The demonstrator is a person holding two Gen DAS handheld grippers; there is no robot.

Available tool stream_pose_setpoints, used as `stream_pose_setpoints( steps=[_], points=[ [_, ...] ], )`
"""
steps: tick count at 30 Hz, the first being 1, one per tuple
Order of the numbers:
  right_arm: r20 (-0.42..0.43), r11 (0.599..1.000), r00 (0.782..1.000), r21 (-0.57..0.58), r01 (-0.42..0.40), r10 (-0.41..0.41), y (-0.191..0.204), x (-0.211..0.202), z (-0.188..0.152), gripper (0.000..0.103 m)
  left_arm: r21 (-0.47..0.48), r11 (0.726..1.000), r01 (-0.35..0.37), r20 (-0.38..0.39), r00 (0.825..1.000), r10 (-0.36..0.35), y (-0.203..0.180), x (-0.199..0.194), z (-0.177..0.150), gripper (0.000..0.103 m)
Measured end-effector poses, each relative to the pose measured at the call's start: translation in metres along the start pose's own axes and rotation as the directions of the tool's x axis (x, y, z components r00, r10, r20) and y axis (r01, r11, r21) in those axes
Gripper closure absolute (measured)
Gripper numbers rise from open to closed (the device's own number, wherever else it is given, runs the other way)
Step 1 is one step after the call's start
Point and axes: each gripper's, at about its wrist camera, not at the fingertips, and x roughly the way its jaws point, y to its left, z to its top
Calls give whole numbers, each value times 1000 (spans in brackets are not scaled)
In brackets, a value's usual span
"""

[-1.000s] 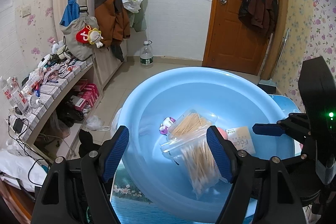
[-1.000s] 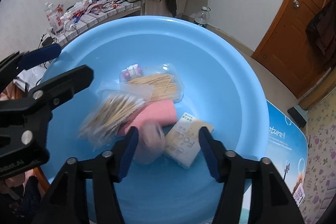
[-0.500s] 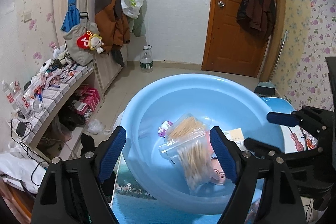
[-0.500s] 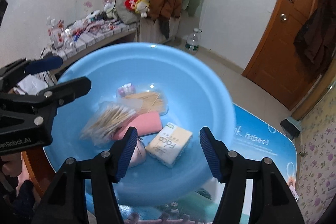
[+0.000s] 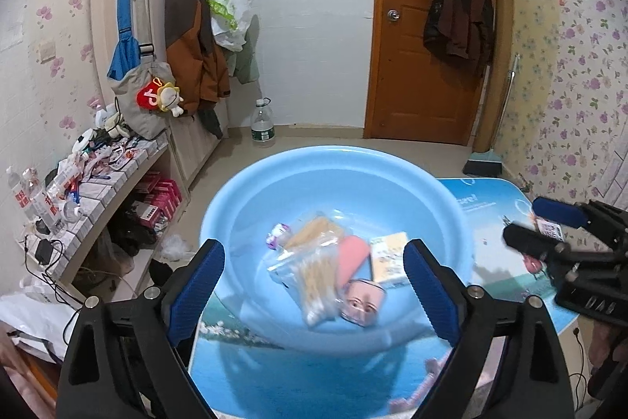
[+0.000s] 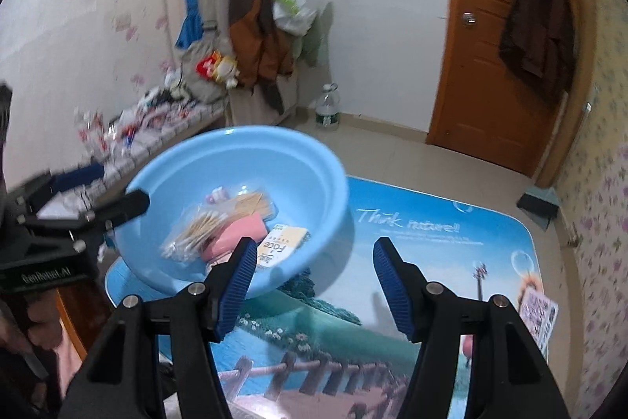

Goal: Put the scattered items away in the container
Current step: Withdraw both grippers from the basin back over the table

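Basin [image 5: 298, 171] sits on the printed table mat [image 6: 451, 234], everything already inside it.
Both my left gripper [image 5: 314, 277] and right gripper [image 6: 314, 281] are spread wide, holding nothing; the cotton-swab bag [image 5: 314, 281], toothpick bag [image 5: 314, 230], pink pack [image 5: 351, 256], yellow box [image 5: 388, 254] and face-printed tin [image 5: 365, 305] lie clustered on the basin floor.

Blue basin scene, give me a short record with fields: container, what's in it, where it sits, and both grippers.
container: blue basin, round, upright
contents: cotton swab bag, toothpick bag, pink pouch, Face box, face-print packet, small purple item
support: scenic table mat
left gripper: open, empty, above the basin's near side
right gripper: open, empty, over the basin rim and mat
off-basin item: card at the mat's right edge
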Motion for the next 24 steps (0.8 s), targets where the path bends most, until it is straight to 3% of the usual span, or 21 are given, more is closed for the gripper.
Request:
stream_pose_setpoints(
  steps=[2, 4, 6, 15, 18, 22, 24],
  points=[
    [35, 999, 999, 36, 2, -4, -7, -14, -4, 39, 6, 1000, 3, 4, 1000, -3, -8, -7, -2, 7],
    [78, 997, 997, 71, 10, -16, -16, -34, -8, 28, 13, 1000, 2, 11, 1000, -2, -14, -13, -4, 6],
    [123, 995, 992, 98, 26, -38, -22, -52, -13, 25, 18, 1000, 1, 13, 1000, -1, -20, -18, -7, 6],
    [165, 988, 982, 143, 66, -89, -36, -97, -50, 25, 75, 997, 26, 22, 999, -27, -59, -40, -20, 1],
    [174, 983, 982, 176, 45, -76, -38, -111, -64, 25, 96, 995, 32, 28, 999, -35, -69, -46, -26, 1],
    [201, 974, 961, 161, 156, -188, -35, -124, -75, 25, 81, 995, 52, 28, 998, -55, -74, -49, -30, 0],
    [237, 961, 939, 174, 213, -251, -33, -132, -83, 25, 69, 996, 51, 34, 998, -54, -75, -50, -32, 0]
  ],
)
